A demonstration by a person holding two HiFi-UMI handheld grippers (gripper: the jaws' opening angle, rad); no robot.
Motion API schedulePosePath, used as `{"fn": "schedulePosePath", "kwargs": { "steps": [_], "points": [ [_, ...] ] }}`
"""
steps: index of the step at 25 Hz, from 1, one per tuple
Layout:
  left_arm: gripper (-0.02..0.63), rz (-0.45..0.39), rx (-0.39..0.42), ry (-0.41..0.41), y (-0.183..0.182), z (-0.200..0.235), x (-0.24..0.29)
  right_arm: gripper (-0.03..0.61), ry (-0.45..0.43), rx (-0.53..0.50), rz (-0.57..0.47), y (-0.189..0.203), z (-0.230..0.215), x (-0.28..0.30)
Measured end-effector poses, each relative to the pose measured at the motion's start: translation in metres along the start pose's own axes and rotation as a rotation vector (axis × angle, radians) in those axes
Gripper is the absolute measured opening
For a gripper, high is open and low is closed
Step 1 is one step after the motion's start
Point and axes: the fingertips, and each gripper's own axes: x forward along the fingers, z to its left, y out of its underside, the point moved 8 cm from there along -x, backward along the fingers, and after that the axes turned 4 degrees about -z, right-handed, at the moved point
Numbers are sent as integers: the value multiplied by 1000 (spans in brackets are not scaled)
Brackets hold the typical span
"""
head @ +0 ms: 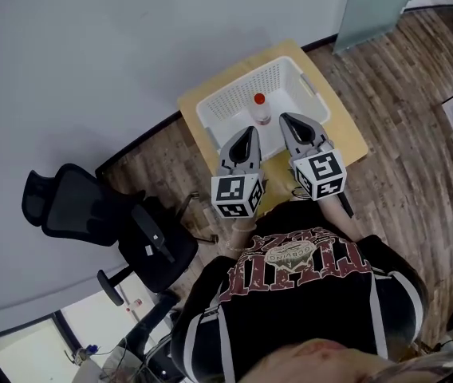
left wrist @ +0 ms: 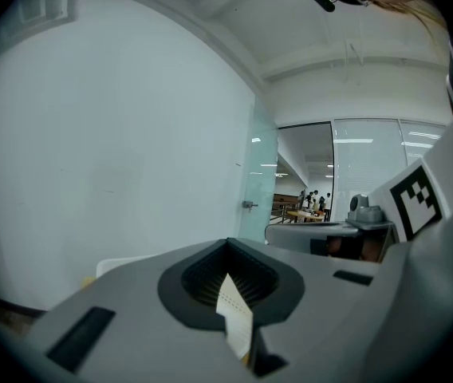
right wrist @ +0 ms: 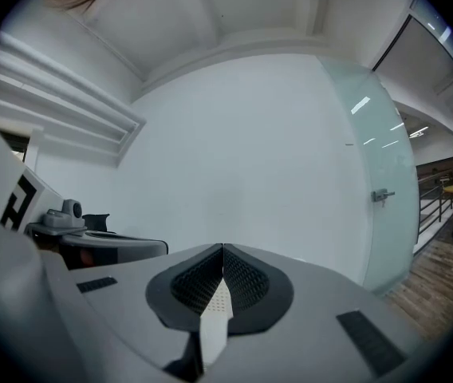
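We hold both grippers side by side over the near edge of the white perforated basket (head: pixel 225 104), their tips pointing across it toward the grey wall (head: pixel 91 54).

The left gripper (head: pixel 247 134) sits over the basket's near left part. In the left gripper view its jaws are closed (left wrist: pixel 228 242), the ribbed pads meet at the tip, and nothing is caught between them. Only a sliver of the basket's dotted mesh shows through the slot lower down. The right gripper (head: pixel 288 120) sits over the basket's near right part. The right gripper view shows the same there (right wrist: pixel 222 247): the jaws are pressed together and empty.

A small bottle (head: pixel 261 110) with a red cap (head: pixel 259 99) stands upright near the middle of the basket. From above it lies between the two gripper tips and just beyond them. We cannot tell whether either tip touches it. Neither gripper view shows the bottle, since both look over the basket at the wall and ceiling.

The basket rests on a small wooden table (head: pixel 352 140), whose top shows around the basket on all sides. A black office chair (head: pixel 91 214) stands well to the left of the basket on the wood-plank floor (head: pixel 402 94). A frosted glass panel (head: pixel 374 6) rises beyond the basket's far right corner.
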Motion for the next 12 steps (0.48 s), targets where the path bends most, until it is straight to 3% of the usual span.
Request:
{"fn": "schedulePosePath", "kwargs": {
  "steps": [12],
  "points": [
    [48,4,-30,-47,4,9,10,17,-62,-10,93,20,-15,33]
  ]
}}
